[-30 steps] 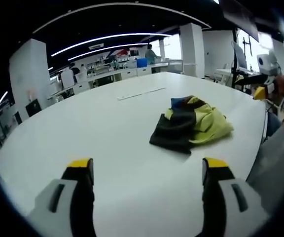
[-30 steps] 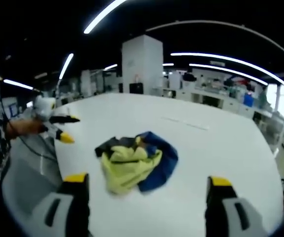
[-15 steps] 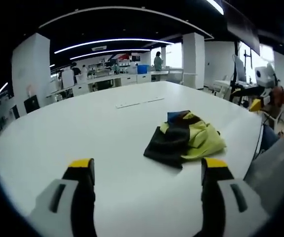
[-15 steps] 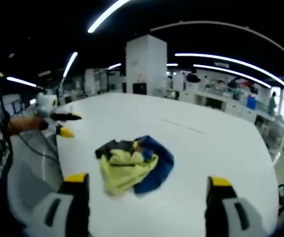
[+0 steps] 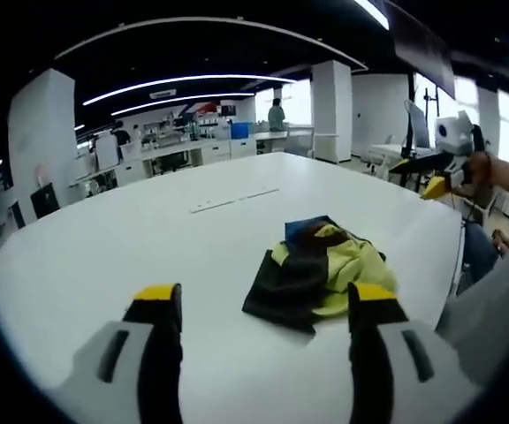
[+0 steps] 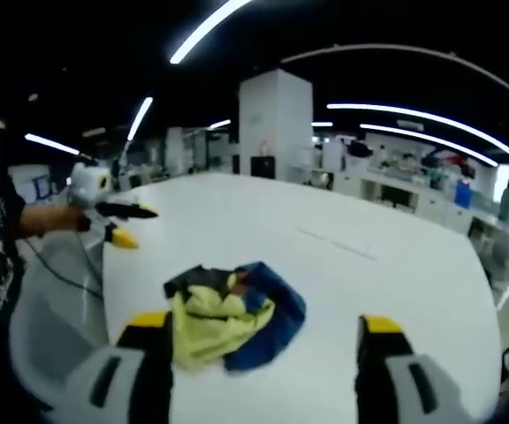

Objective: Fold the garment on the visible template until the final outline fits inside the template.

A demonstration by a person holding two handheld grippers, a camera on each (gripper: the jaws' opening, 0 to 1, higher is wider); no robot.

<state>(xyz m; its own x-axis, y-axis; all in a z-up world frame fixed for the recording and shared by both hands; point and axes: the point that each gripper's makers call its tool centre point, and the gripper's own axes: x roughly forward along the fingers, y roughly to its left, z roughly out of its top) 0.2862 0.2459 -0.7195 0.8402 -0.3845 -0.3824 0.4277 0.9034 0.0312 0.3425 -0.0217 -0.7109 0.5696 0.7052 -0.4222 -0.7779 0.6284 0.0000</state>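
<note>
A crumpled garment (image 5: 315,272) in black, yellow-green and blue lies in a heap on the white table (image 5: 104,256). In the left gripper view it sits just beyond and between the jaws of my left gripper (image 5: 264,297), which stands open and holds nothing. In the right gripper view the garment (image 6: 230,309) lies close ahead of my right gripper (image 6: 264,323), also open and holding nothing. A thin pale strip (image 5: 234,198) marks the table behind the garment. A hand holds the right gripper (image 5: 438,170) off the table's right edge. The left gripper (image 6: 117,223) hovers past the table's left edge.
The white table (image 6: 396,265) is wide with a rounded edge, and the thin strip (image 6: 337,245) lies on it past the garment. A person's grey clothing (image 5: 493,305) is close at the right. White pillars (image 6: 275,124), lab benches and a standing person (image 5: 276,115) are far behind.
Both views have drawn nearer, so the garment sits lower and closer to the jaws. Each gripper's jaws stand slightly narrower than before. The garment itself has not moved.
</note>
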